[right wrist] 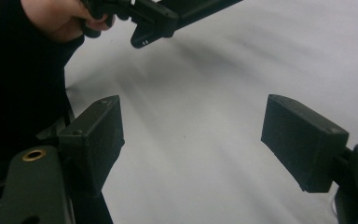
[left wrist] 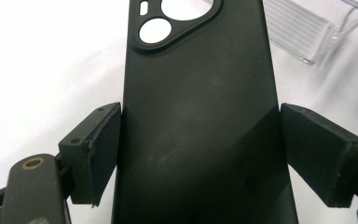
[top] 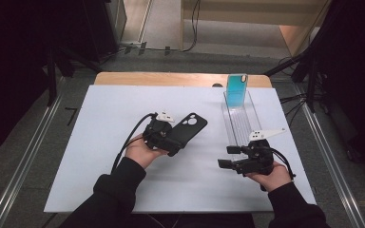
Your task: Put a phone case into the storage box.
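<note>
Tongs in the left hand [top: 171, 137] gripped a black phone case [left wrist: 200, 121] across its width, lifted off the white worktop [top: 100, 118], while the right tongs [top: 228, 156] stood wide open and empty beside the clear slotted rack [top: 240, 121]. Keeping the case square and upright should ease it into a slot behind the blue case [top: 236, 90].

Lower end of the black phone case [left wrist: 196, 121] cut off by the left gripper view's bottom edge.
</note>
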The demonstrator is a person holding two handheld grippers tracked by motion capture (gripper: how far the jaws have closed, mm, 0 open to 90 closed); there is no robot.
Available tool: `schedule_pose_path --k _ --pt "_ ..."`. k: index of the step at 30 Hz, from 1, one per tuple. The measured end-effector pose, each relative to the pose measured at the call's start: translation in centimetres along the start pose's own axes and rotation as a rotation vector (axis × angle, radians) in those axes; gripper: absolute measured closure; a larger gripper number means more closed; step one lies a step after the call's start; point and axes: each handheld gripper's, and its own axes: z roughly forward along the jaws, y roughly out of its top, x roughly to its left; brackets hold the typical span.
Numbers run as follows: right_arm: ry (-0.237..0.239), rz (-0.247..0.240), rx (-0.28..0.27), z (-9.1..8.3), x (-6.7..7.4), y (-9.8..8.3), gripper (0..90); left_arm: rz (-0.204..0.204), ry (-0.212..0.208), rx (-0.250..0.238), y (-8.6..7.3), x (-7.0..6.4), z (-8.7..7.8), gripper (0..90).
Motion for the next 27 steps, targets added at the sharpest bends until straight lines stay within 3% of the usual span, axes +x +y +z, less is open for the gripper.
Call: schedule_pose_path --k 6,12,16,27 --pt "0.007 0.018 -0.002 0.6 0.6 0.9 19.0 -0.071 -0.03 -0.023 -1.3 -0.2 -0.5 16.7" --pt "0.001 0.017 -0.002 1.4 1.2 1.8 19.2 -0.105 -0.015 -0.039 -2.3 -0.7 -0.9 16.7" --pt "-0.001 0.049 -0.004 1.8 1.3 2.4 19.4 -0.138 0.01 -0.075 -3.0 -1.4 -1.1 16.7" --pt "-0.042 0.112 -0.022 2.9 1.5 3.9 20.0 -0.147 0.09 -0.164 -5.1 -3.7 -0.9 16.5"
